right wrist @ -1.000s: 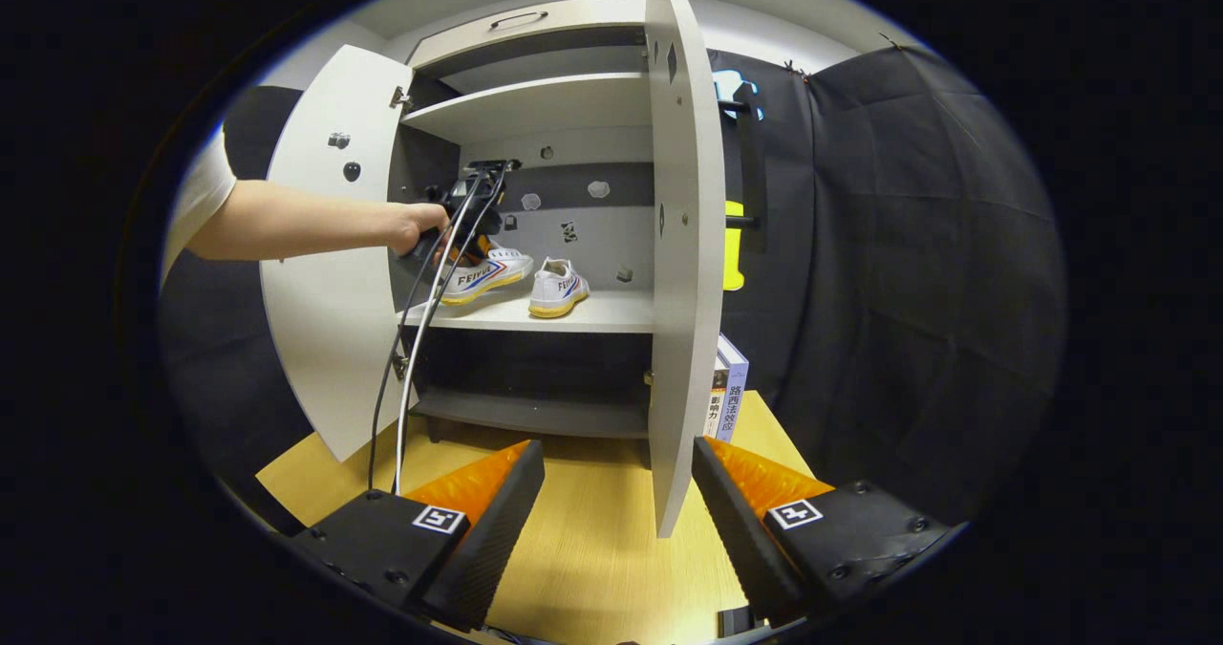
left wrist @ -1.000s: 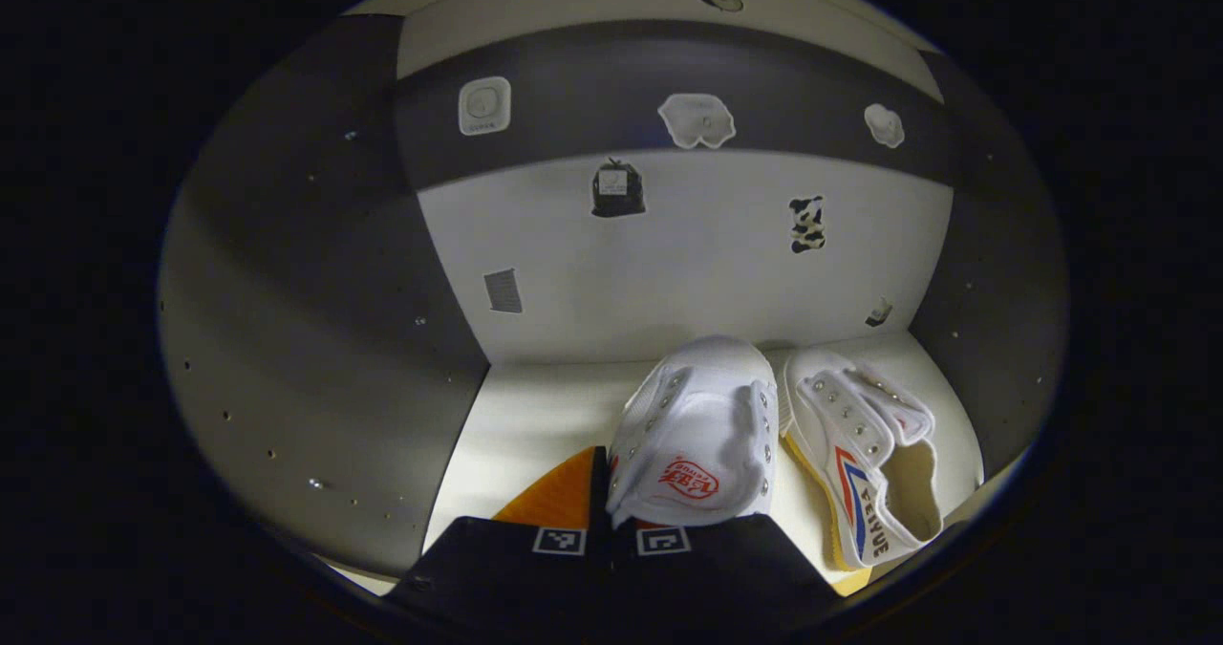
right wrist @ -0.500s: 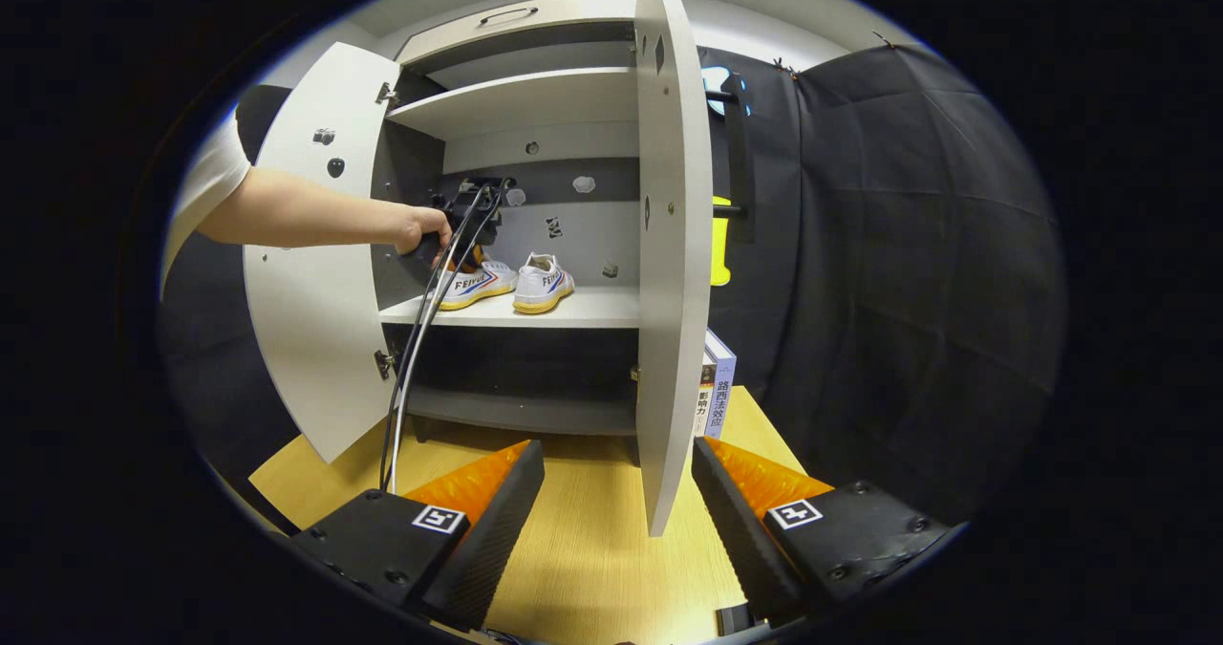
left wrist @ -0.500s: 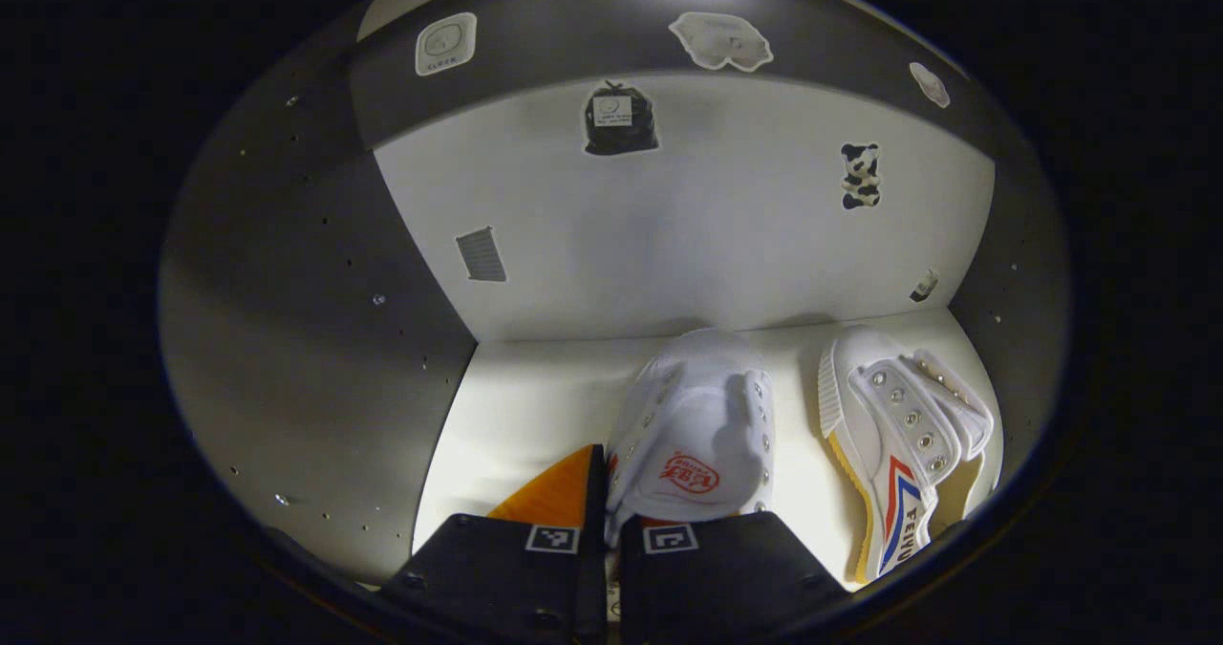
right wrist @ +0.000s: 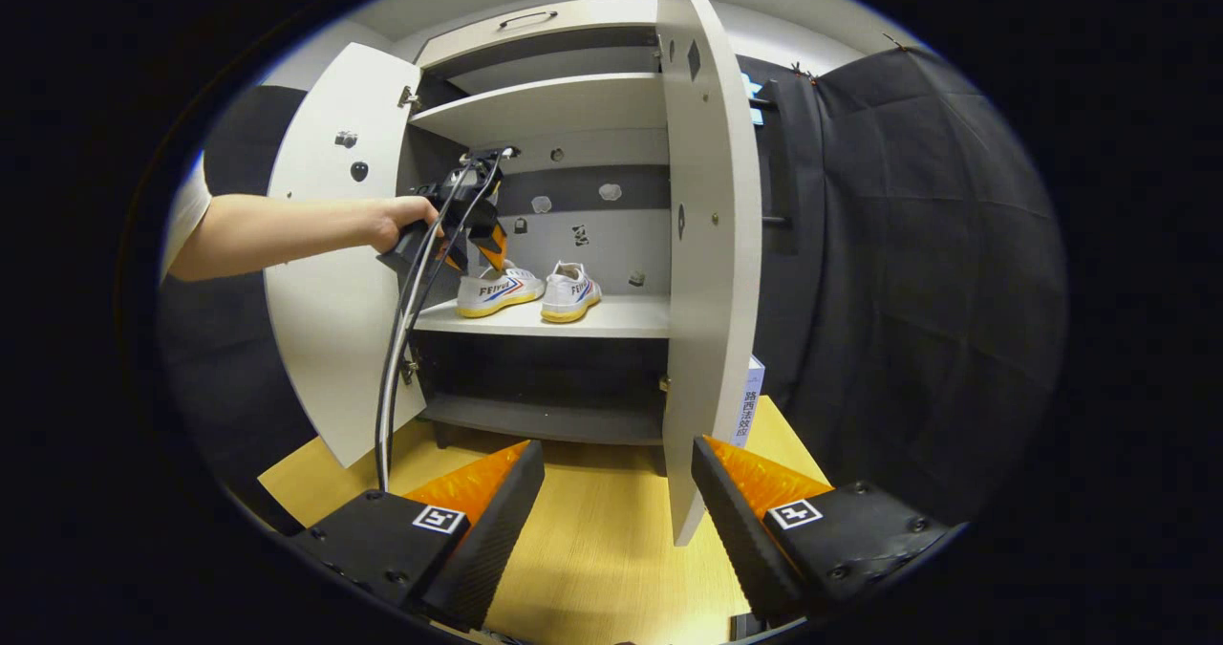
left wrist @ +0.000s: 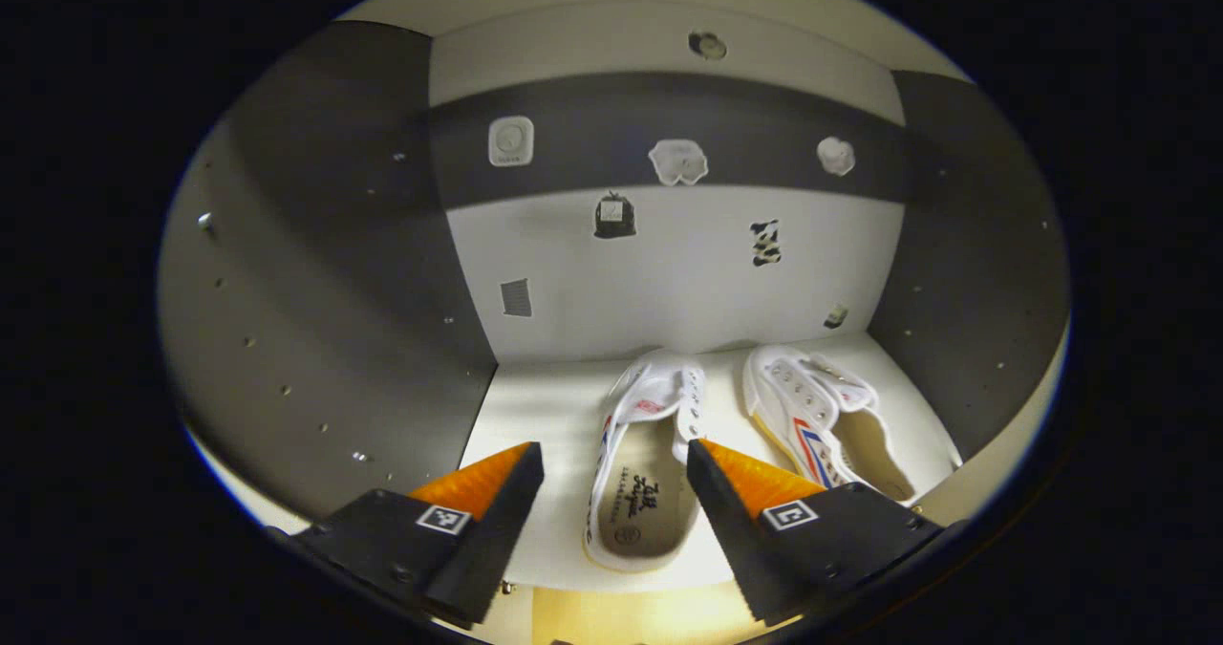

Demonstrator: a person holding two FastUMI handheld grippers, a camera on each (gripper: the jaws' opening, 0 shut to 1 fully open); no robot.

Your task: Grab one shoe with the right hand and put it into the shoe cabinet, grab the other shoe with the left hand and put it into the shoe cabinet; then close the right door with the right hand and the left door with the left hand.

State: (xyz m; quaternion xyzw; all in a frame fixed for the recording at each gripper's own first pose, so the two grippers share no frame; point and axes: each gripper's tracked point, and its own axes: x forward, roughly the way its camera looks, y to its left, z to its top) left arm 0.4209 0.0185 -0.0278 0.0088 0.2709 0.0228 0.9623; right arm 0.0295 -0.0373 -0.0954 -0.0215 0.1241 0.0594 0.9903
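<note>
Two white sneakers rest side by side on the cabinet's middle shelf [left wrist: 545, 406]: one shoe [left wrist: 642, 463] straight ahead of me, the other shoe [left wrist: 820, 414] to its right. My left gripper [left wrist: 614, 459] is open just above the nearer shoe's heel, holding nothing. In the right gripper view the same pair [right wrist: 527, 290] sits on the shelf [right wrist: 611, 315], with the left gripper [right wrist: 457, 223] and the hand [right wrist: 396, 220] holding it at the cabinet mouth. My right gripper [right wrist: 617, 463] is open and empty over the wooden floor, near the right door [right wrist: 709, 272].
Both doors stand open; the left door [right wrist: 330, 244] swings out behind the person's arm. A book [right wrist: 746, 406] stands beside the cabinet behind the right door. Stickers dot the cabinet's back wall [left wrist: 669, 272]. Cables [right wrist: 396, 339] hang from the left gripper.
My left gripper let go of the shoe, opened and drew back; the shoe now lies flat on the shelf. The right gripper's view shifted slightly, with the right door nearer.
</note>
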